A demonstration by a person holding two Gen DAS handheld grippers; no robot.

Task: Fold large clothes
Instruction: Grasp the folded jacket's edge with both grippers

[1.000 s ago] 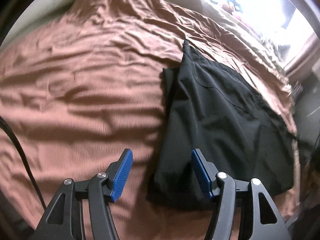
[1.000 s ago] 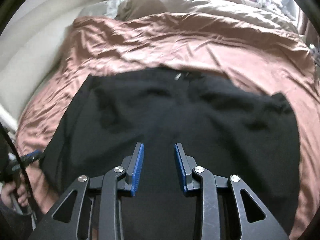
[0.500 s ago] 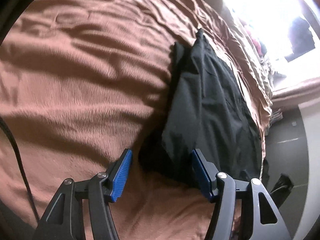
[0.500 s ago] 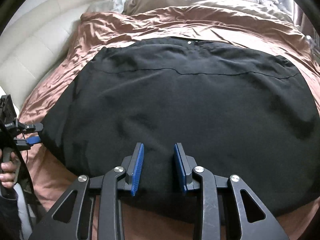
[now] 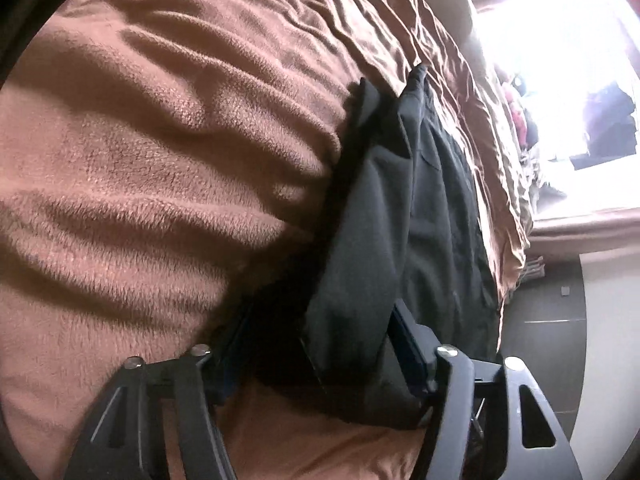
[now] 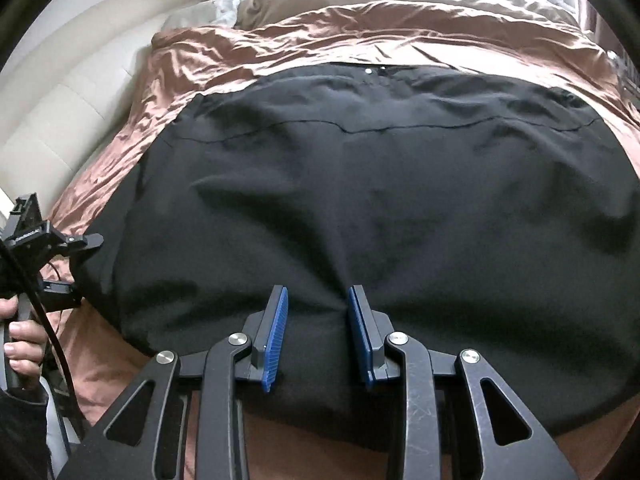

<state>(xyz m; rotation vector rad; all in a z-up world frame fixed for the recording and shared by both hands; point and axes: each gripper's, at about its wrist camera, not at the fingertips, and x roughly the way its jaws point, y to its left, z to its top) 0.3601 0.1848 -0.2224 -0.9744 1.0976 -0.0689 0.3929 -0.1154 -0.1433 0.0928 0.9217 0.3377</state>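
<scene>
A large black garment (image 6: pixel 360 200) lies folded flat on a brown bedspread (image 6: pixel 280 40). In the left wrist view the garment (image 5: pixel 400 220) shows edge-on, with its near corner between my left gripper's (image 5: pixel 316 344) wide-open jaws. My left gripper also shows at the garment's left edge in the right wrist view (image 6: pixel 60 264). My right gripper (image 6: pixel 318 328) is open, its blue pads (image 6: pixel 276 332) pressed down on the garment's near edge with a pinch of cloth bunched between them.
The brown bedspread (image 5: pixel 160 140) spreads to the left in wrinkles. A beige headboard (image 6: pixel 68 100) and pillows (image 6: pixel 248 4) lie at the far left. A dark floor (image 5: pixel 552 320) and a bright window (image 5: pixel 560 60) are on the right.
My left gripper has dropped low and moved in around the garment's corner. My right gripper has come down onto the near edge, and cloth now bunches between its pads.
</scene>
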